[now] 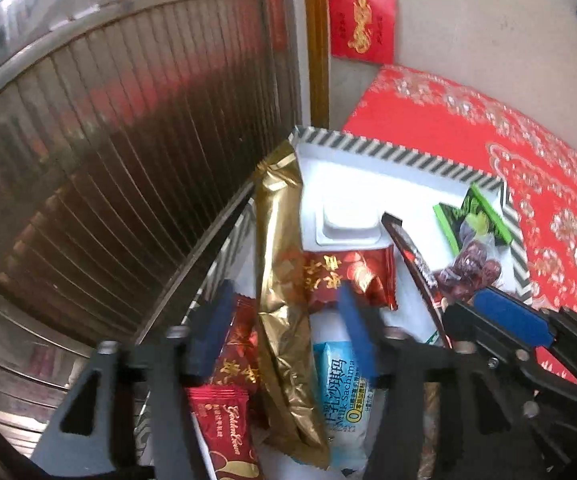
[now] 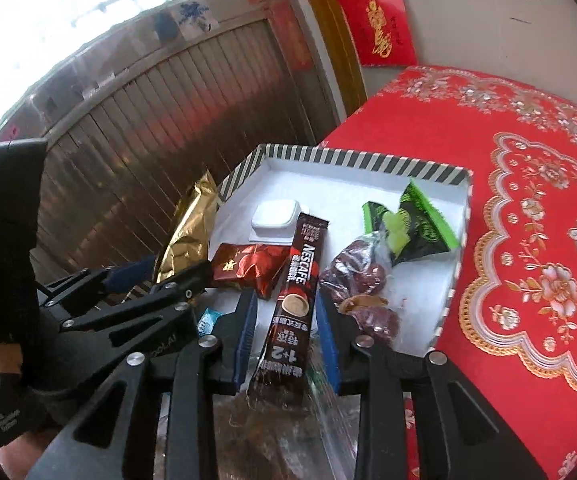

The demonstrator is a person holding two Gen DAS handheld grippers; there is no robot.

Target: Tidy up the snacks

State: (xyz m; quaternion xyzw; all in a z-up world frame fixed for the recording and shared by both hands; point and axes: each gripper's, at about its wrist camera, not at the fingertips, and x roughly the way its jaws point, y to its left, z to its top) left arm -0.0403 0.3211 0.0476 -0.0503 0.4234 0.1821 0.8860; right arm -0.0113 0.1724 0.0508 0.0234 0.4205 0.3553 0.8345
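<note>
Left gripper (image 1: 284,332): about half open, blue pads clear on both sides of a long gold foil packet (image 1: 284,280), nothing gripped. Around the handle in the right wrist view, a left hand (image 2: 8,412) in a black fingerless glove.

Just under and near those fingers, more snacks in a loose heap: a blue-and-white Sachima packet (image 1: 340,384) right of the gold one, a dark red packet with gold script (image 1: 224,424) left of it.

Right gripper (image 2: 288,340): narrowly open around the near half of a brown Nescafe stick (image 2: 296,300), only thin gaps at the pads; hard to tell whether the right pad grazes it. No firm clamp visible. Far end of the stick pointing away, reaching the edge of a small white tub (image 2: 274,216).

Farther out, all of this inside a shallow white box with a black-and-white striped rim (image 2: 368,162). Left of the stick, touching it, a crumpled red candy packet (image 2: 248,266). Right of the stick, a clear bag of dark red dates (image 2: 356,276); beyond that, toward the far right corner, two green packets (image 2: 416,224).

Under the box and spreading right, a red tablecloth (image 2: 528,200) with floral trim. On the far wall, a red envelope (image 2: 380,24). To the left, a ribbed metal shutter (image 1: 128,160).
</note>
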